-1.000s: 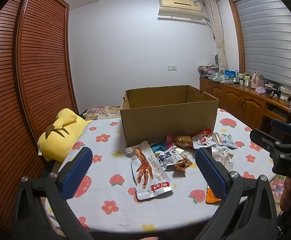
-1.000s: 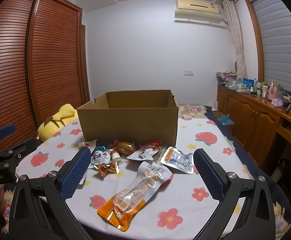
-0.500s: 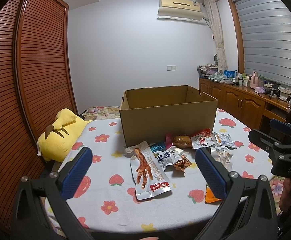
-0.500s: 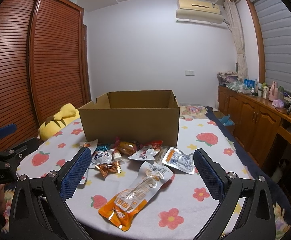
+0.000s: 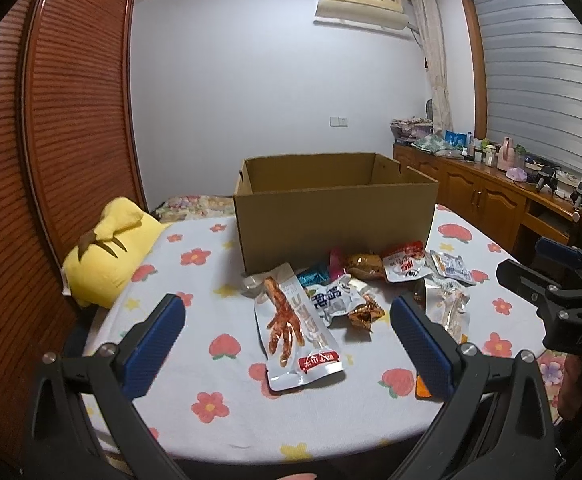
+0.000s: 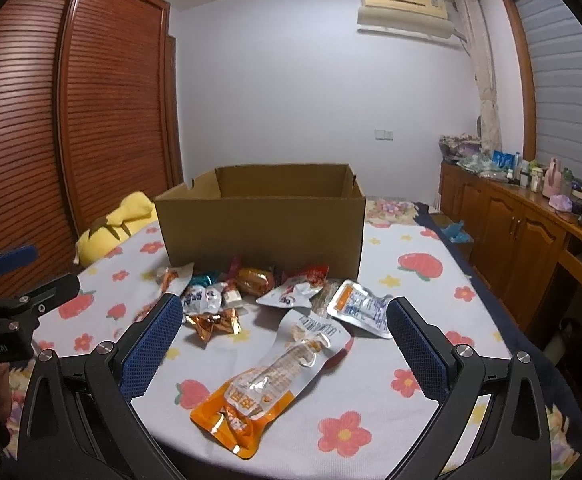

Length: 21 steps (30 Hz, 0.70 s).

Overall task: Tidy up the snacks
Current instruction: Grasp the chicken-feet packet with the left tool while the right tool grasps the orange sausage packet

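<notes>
An open cardboard box (image 5: pixel 335 224) (image 6: pixel 263 232) stands on the flowered tablecloth. Several snack packets lie in front of it. A clear chicken-foot packet (image 5: pixel 295 328) lies nearest my left gripper (image 5: pixel 287 320), which is open and empty above the near table edge. An orange-and-clear packet (image 6: pixel 275 380) lies between the fingers of my right gripper (image 6: pixel 285 320), also open and empty. A white-and-orange packet (image 6: pixel 361 308), a red-and-white packet (image 6: pixel 295 288) (image 5: pixel 405 266) and small wrapped sweets (image 6: pixel 211 320) lie closer to the box.
A yellow plush toy (image 5: pixel 111 248) sits at the table's left edge by the wooden louvred wardrobe (image 5: pixel 51 140). A wooden sideboard (image 6: pixel 531 232) with bottles runs along the right wall. Each gripper shows in the other's view, the right one (image 5: pixel 563 292) and the left one (image 6: pixel 7 300).
Both grippers have moved slightly forward toward the snacks; the box and packets look a little closer. Nothing was grasped or moved.
</notes>
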{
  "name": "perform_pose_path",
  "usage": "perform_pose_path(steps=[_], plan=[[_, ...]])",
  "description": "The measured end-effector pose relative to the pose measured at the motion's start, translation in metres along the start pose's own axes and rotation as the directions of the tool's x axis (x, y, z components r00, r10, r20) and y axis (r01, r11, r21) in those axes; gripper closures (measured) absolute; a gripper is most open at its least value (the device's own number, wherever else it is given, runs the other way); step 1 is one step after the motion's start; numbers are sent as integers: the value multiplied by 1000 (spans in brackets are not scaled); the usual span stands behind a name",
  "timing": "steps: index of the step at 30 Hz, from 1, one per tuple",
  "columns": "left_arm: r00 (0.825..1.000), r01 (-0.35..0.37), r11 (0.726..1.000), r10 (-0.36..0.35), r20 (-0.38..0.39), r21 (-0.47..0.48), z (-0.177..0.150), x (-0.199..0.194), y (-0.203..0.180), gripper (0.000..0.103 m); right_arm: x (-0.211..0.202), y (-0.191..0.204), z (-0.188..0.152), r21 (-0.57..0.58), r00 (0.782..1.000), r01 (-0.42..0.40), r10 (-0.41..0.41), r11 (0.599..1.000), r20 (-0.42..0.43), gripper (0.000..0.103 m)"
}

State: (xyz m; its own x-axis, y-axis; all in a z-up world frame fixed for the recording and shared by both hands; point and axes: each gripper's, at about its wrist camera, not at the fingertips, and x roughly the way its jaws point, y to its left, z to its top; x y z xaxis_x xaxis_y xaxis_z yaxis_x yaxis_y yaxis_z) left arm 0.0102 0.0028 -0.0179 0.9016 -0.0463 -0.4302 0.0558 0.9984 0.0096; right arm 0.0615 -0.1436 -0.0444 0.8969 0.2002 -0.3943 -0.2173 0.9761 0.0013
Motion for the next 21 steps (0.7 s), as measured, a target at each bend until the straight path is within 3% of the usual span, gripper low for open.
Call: perform_pose_path(steps=[11,21], plan=[[996,53,999,-53,-71,2,-10,39,11,0,30,-7,-15,-2,993,-55,54,998,-107,2],[979,93,996,-94,-183,-13,-10,85,20,0,73,-17,-29,25,958,-106,109,994,-266,13]])
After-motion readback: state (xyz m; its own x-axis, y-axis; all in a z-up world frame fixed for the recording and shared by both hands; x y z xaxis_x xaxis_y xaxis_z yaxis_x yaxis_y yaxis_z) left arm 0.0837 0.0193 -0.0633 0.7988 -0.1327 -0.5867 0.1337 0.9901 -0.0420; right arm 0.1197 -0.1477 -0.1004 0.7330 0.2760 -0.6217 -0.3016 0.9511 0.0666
